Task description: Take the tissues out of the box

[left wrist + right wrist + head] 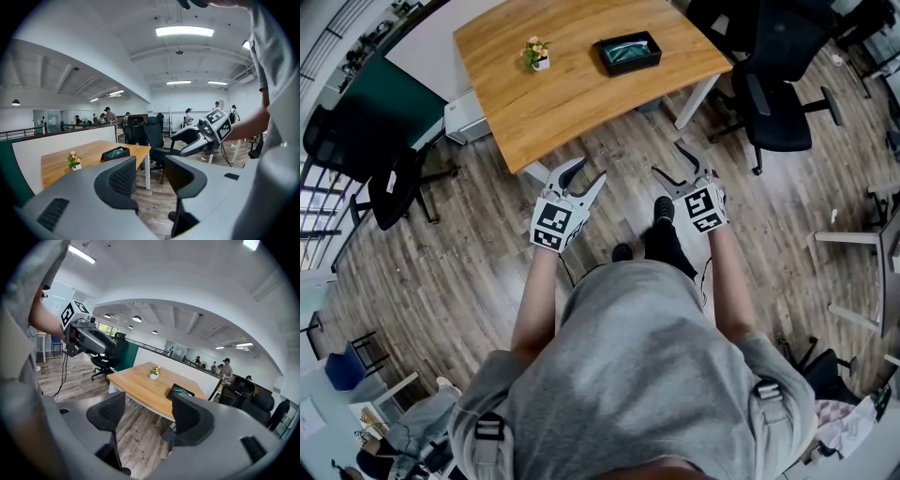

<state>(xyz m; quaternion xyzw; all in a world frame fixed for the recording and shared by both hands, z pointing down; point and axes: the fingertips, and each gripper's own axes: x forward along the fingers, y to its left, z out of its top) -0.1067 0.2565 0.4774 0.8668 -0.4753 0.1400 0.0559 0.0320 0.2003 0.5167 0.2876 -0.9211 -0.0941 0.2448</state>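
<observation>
The box [628, 52] is a low, dark, open tray on the wooden tabletop [572, 94]. The tissues [627, 51] lie inside it as a pale teal mass. From this far off I cannot tell whether they are loose sheets or a wrapped pack.

Tissue should be very light, soft and easily torn, so a pinch on a raised fold near the middle of the box looks best. The box itself may need steadying, since it seems light enough to lift with the sheet.

The left gripper [584, 178] and right gripper [667, 159] are both well short of the box, out over the floor [469, 272] in front of the table edge. Both pairs of jaws stand wide apart with nothing between them.

A small potted plant [536, 53] sits to the left of the box. Black office chairs [773, 103] stand to the right of the box, on wood-plank flooring in an open office.
</observation>
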